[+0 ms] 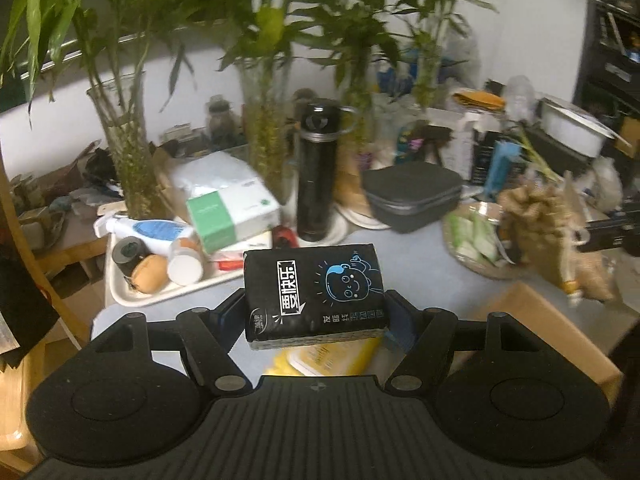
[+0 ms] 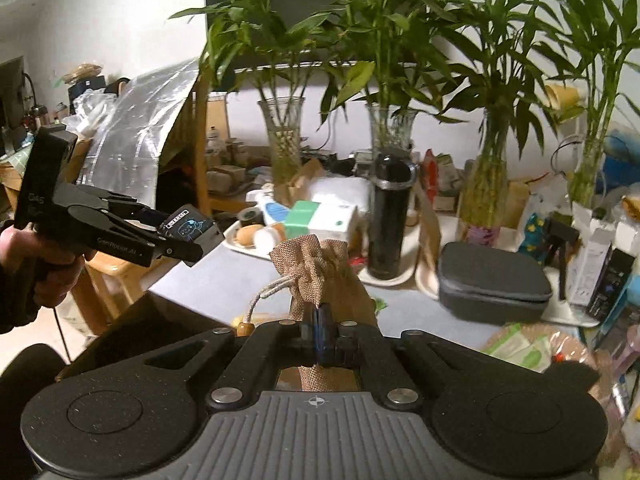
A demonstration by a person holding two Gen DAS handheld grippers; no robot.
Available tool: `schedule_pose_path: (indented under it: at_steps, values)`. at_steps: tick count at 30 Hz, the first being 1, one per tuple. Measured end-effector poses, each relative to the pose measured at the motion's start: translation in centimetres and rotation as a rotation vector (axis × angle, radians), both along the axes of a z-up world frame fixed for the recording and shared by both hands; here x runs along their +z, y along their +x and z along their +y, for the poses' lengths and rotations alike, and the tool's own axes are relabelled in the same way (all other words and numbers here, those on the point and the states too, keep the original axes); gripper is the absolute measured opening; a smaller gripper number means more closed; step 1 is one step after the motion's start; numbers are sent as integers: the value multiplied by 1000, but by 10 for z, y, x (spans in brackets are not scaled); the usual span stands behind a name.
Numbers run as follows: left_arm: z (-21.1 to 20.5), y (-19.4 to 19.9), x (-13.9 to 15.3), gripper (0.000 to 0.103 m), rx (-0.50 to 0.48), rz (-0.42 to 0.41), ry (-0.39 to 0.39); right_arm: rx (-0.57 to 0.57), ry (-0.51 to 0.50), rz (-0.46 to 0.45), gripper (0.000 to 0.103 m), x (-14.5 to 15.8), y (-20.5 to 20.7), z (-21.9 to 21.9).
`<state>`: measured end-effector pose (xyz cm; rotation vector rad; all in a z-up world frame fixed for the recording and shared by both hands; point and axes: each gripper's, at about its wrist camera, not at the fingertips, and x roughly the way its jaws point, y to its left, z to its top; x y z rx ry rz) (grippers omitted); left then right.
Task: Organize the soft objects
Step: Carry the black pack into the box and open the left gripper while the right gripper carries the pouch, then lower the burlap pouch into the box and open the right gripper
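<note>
Both grippers carry soft goods above the cluttered grey table (image 1: 420, 256).

The left gripper (image 1: 316, 312), jaws spread wide, clamps a black plastic-wrapped tissue pack with a blue cartoon face (image 1: 314, 294); the right gripper (image 2: 318, 330), jaws pinched nearly together, grips the neck of a tan burlap drawstring pouch (image 2: 316, 268). The slick pack could squirm out if the squeeze eases. The pouch's dangling cord (image 2: 260, 300) might snag the tall black flask (image 2: 390, 216) or the glass vases of bamboo (image 2: 282, 136).

A white wall (image 2: 120, 20) runs behind the cluttered table (image 1: 420, 264); bamboo vases (image 2: 282, 136) stand at twelve o'clock; a wooden chair (image 2: 200, 140) at ten o'clock.
</note>
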<state>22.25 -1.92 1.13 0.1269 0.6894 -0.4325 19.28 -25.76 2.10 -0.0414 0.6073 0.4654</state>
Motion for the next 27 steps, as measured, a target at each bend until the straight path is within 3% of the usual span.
schedule_pose_path:
  at_steps: [16, 27]
  values:
    - [-17, -67, -9, 73, -129, 99, -5, -7, 18, 17, 2, -2, -36, 8]
    - [-10, -94, 4, 74, -85, 39, -33, -25, 31, 4, 2, 11, -52, 5]
